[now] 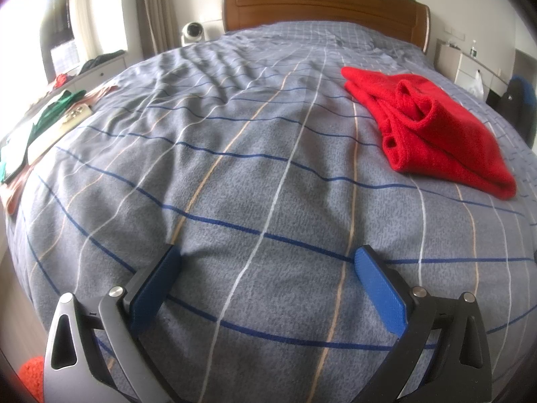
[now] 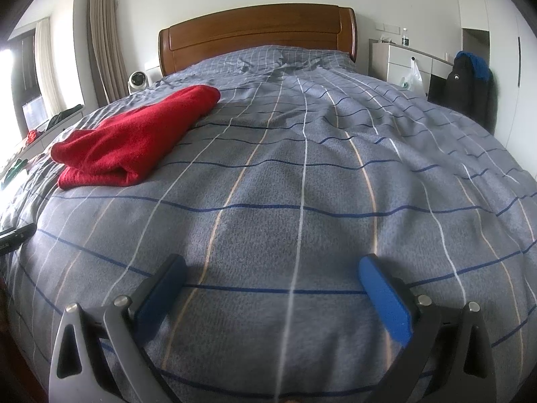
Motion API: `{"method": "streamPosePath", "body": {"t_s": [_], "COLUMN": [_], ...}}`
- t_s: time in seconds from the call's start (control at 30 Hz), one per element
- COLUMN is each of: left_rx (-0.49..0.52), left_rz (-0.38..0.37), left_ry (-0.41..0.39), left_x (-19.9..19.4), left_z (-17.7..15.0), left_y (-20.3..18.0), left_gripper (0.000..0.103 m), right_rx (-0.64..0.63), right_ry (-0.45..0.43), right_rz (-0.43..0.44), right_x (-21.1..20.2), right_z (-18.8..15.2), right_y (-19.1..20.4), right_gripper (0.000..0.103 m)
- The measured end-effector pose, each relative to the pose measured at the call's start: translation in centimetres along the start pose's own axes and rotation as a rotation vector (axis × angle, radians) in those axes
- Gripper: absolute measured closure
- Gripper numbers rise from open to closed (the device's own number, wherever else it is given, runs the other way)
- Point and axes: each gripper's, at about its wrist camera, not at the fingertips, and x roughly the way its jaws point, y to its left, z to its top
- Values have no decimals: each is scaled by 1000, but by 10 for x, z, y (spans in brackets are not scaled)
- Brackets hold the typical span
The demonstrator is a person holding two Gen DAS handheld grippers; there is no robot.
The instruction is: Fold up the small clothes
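A wide bed (image 1: pixel 235 174) under a grey checked cover is filling both views, its wooden headboard (image 1: pixel 322 3) standing at the far end. A red garment (image 1: pixel 433 127) is lying on that cover, already bundled into a thick, loosely folded shape, its long axis running from the near edge toward the headboard. In the left wrist view it is sitting far and to the right; in the right wrist view it is sitting far and to the left, so it is resting between the 2 arms, about equally reachable by my judgement. The left tongs (image 1: pixel 266 257) are hanging spread wide over bare cover, pinching nothing. The right tongs (image 2: pixel 272 263) are doing likewise, spread and empty.
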Motion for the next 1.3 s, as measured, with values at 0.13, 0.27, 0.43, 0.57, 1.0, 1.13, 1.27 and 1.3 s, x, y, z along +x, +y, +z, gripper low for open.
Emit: {"method": "streamPosePath", "body": {"t_s": [0.13, 0.27, 0.43, 0.57, 1.0, 1.13, 1.27, 1.3], "left_rx": [0, 1, 1, 1, -6, -20, -50, -60], "left_rz": [-1, 0, 1, 0, 6, -3, -107, -142], "left_ry": [0, 0, 0, 0, 4, 21, 50, 37], "left_x": [0, 0, 0, 0, 0, -3, -18, -24], "left_z": [0, 0, 0, 0, 1, 3, 10, 13], "left_y": [0, 0, -1, -1, 0, 5, 12, 13], "left_gripper": [0, 0, 0, 0, 0, 1, 2, 2], "right_rx": [0, -7, -18, -23, -30, -30, -34, -33], "right_ry": [0, 2, 6, 7, 7, 9, 34, 56], "right_rz": [-1, -6, -14, -18, -27, -27, -37, -35], "right_x": [0, 0, 2, 3, 3, 3, 3, 3], "right_z": [0, -1, 0, 0, -1, -1, 1, 4], "right_y": [0, 1, 3, 3, 5, 5, 6, 6], "right_gripper": [1, 1, 1, 1, 1, 1, 1, 1]}}
